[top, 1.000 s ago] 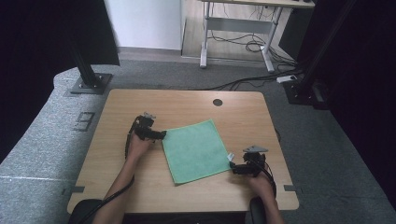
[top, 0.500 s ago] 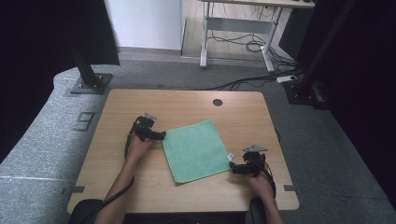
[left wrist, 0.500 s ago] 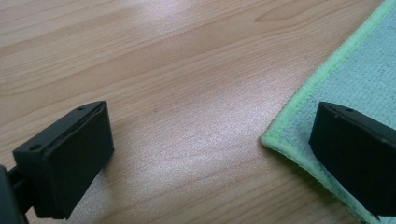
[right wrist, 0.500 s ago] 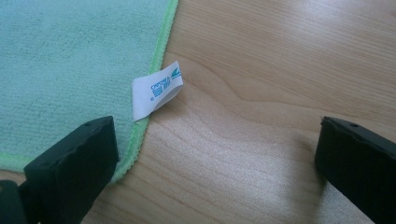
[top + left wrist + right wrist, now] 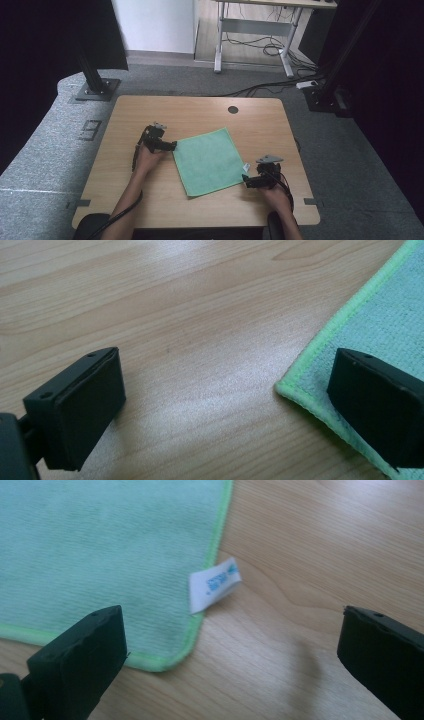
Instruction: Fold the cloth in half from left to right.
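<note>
A green cloth lies flat on the wooden table, turned at a slight angle. My left gripper rests at the cloth's left corner, jaws wide open; that corner lies between its jaws, with the right jaw over the cloth. My right gripper sits at the cloth's right corner, also open. In the right gripper view that corner and a small white label lie between the jaws. Neither gripper holds anything.
A round cable hole is near the table's far edge. Grey carpet surrounds the table, with black stand bases at the far left and far right. Another desk frame and cables stand beyond.
</note>
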Tool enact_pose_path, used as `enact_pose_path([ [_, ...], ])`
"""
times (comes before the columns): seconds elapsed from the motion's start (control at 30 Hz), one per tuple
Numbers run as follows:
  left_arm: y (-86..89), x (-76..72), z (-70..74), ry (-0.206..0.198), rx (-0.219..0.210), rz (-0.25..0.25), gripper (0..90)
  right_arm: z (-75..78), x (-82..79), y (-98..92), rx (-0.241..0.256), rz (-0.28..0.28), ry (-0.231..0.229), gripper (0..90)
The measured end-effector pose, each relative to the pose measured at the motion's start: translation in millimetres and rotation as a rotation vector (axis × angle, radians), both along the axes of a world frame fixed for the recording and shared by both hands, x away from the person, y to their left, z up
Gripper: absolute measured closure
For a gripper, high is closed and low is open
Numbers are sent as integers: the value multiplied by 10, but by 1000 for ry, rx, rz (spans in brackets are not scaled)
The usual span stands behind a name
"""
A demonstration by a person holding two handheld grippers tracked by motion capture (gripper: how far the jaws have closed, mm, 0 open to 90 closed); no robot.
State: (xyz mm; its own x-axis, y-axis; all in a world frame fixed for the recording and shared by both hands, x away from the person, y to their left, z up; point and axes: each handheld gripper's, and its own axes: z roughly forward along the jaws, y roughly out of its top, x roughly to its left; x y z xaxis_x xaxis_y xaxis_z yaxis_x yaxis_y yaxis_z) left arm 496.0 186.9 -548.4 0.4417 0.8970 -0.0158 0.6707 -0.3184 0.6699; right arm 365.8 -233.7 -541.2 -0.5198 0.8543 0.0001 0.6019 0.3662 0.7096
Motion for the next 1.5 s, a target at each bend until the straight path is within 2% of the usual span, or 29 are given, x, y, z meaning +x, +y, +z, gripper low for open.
enact_pose_path([
  [0.2,23,-37,1,0,1,-2,24,55,-35,134,25,55,3,0],
  [0.47,36,-58,1,0,1,0,25,91,-97,408,60,175,16,8],
  [0.73,38,-63,2,0,3,1,25,72,-180,784,50,298,36,49],
  [1.37,36,-63,-1,-2,0,3,24,30,-318,1410,37,466,67,131],
  [1.5,37,-62,-1,-1,1,1,22,34,-350,1519,33,487,75,143],
])
